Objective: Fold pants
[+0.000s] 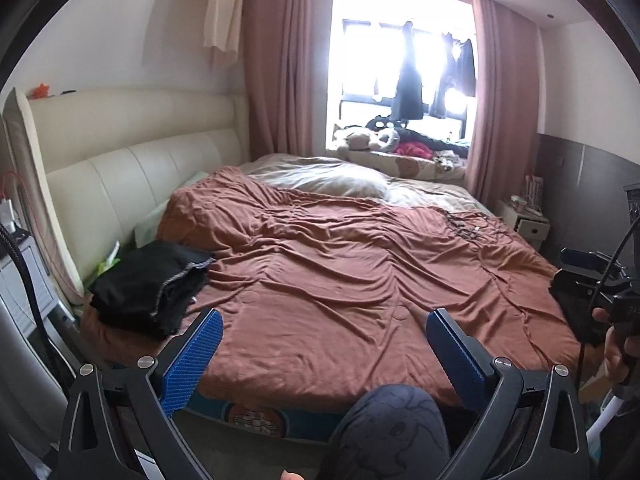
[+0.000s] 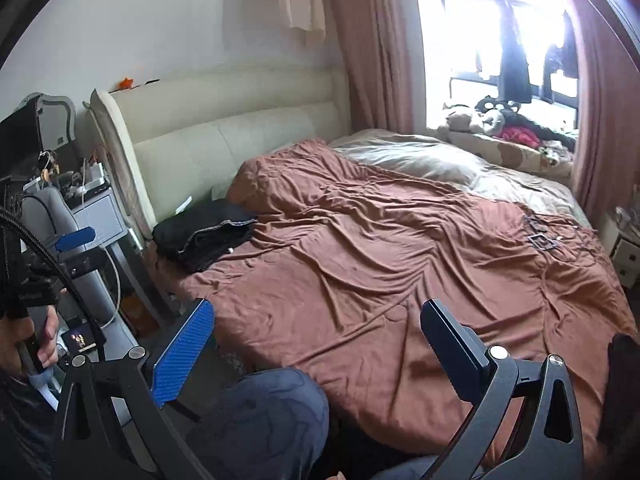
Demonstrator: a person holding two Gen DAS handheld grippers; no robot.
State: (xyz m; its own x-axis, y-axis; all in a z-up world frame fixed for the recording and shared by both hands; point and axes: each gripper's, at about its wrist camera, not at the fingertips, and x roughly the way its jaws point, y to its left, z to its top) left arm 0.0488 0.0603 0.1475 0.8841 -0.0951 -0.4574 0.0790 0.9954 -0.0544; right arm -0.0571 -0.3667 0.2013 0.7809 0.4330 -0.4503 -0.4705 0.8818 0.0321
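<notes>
Both tools are idle: the left gripper [image 1: 324, 330] and right gripper [image 2: 318, 322] hang with jaws spread wide, holding nothing, above the near edge of the rust-brown duvet [image 1: 340, 264]. Black pants [image 1: 150, 282] lie in a folded stack at the bed's left corner, just beside the cream headboard [image 1: 132, 176]. They look soft, light and limp; pinching a hemmed edge seems best. Cables [image 1: 472, 226] lie well apart; nothing blocks the reach.

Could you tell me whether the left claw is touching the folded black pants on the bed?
Apart. In the left wrist view the open left claw hangs near the bed's edge, and brown bedspread shows between its left finger and the black pants beside the headboard.
</notes>
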